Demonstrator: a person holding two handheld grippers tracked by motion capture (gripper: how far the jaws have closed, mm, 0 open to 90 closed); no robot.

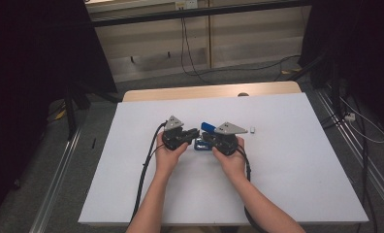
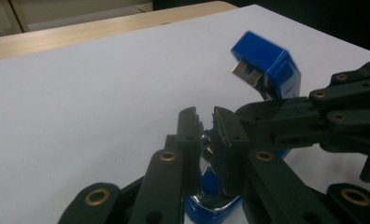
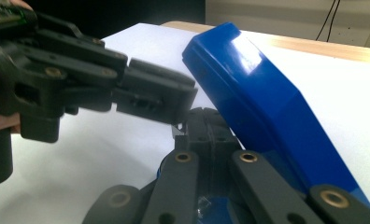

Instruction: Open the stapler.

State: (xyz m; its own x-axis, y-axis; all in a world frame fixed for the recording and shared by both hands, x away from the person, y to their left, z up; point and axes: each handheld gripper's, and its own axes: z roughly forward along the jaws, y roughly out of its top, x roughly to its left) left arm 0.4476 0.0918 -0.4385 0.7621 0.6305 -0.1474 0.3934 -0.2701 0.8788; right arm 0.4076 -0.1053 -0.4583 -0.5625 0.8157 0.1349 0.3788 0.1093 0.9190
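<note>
- High view: your two hands meet near the middle of the white table [image 1: 287, 184]. The left gripper [image 1: 192, 134] and right gripper [image 1: 205, 138] point at each other over a blue stapler [image 1: 205, 128], which sits between them, its lid tilted up.
- Same view: a small pale object [image 1: 252, 129] lies on the table just to the right of your right hand; too small to identify.
- Left gripper view: your left gripper [image 2: 207, 125] has its jaws drawn close, pinching a shiny metal part of the stapler [image 2: 267, 65] just above its blue base. The lid stands swung open above, its metal staple channel showing at the tip. The right gripper [image 2: 248, 116] reaches in from the right, its tips touching your left jaw.
- Right gripper view: your right gripper [image 3: 207, 122] has its jaws pressed together, against the inside of the stapler [image 3: 258, 88] below the raised lid. What sits between the tips cannot be told. The left gripper [image 3: 174, 100] crosses in from the left, just above.
</note>
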